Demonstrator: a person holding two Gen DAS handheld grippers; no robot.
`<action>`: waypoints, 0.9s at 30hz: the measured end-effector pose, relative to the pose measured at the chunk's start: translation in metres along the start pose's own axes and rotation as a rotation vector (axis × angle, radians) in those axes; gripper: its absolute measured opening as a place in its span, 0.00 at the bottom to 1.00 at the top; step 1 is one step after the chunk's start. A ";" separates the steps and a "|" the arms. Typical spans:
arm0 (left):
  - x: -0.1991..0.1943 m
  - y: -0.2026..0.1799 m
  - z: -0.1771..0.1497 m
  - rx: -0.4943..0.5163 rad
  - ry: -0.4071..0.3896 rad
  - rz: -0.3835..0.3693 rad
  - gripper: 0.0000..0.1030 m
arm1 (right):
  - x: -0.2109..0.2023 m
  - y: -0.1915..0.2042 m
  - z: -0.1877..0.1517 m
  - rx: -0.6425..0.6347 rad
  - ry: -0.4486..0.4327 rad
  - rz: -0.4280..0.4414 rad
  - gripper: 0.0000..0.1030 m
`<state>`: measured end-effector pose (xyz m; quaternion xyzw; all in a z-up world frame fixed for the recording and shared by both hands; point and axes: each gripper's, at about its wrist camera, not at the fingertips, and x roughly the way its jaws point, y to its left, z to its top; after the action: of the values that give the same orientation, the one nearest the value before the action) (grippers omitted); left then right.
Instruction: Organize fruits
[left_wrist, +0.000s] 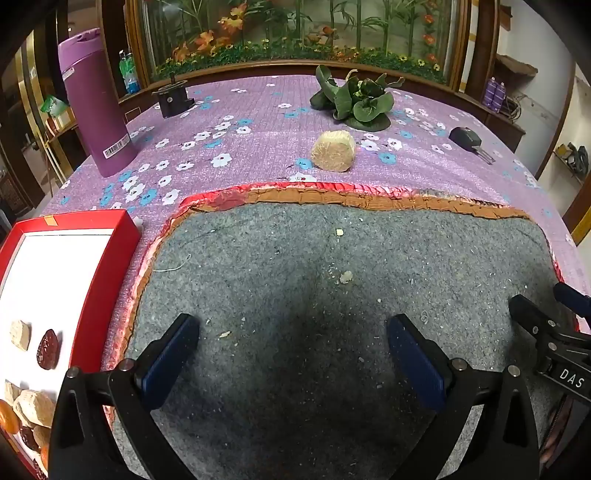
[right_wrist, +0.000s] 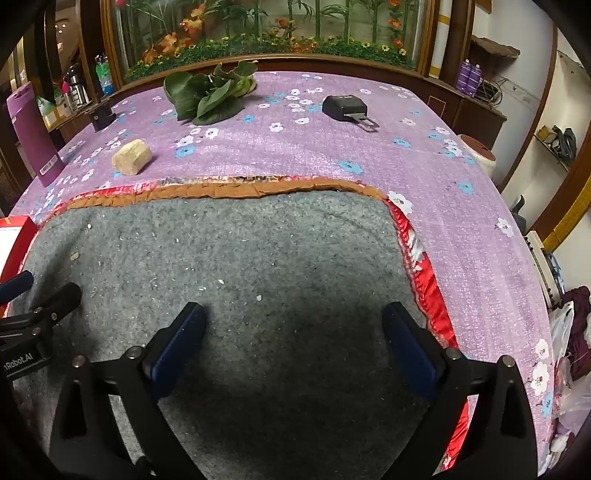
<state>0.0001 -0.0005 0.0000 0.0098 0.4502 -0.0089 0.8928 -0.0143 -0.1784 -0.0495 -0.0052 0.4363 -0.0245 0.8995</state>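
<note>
Grey felt mat with frayed orange-red edging, we are holding left gripper and right gripper released above it, lumpy fruits lying in red-rimmed tray at left.

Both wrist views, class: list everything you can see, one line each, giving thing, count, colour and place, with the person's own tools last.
Grey mat: one, red-orange border, on the table's near part.
Floral tablecloth: one, purple.
Red box: one, white inside, left of mat, holding several brown, tan and orange pieces.
Tan block: one, beyond mat.
Leafy greens: one bunch, far side.
Purple bottle: one, far left.
Black device: one, far right.
Black stand: one, far left.
Left gripper: black, blue pads, open.
Right gripper: same, open.
</note>
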 end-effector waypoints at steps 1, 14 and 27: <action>0.000 0.000 0.000 0.000 0.000 0.000 1.00 | 0.000 0.002 0.000 -0.001 0.000 -0.001 0.95; 0.000 0.001 0.000 -0.003 0.002 -0.005 1.00 | -0.001 -0.006 0.002 0.009 0.001 0.011 0.95; 0.000 0.001 0.000 -0.004 0.002 -0.005 1.00 | -0.001 -0.006 0.002 0.009 0.002 0.011 0.95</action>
<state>0.0003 0.0005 -0.0002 0.0070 0.4511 -0.0105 0.8924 -0.0134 -0.1840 -0.0469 0.0014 0.4369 -0.0213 0.8993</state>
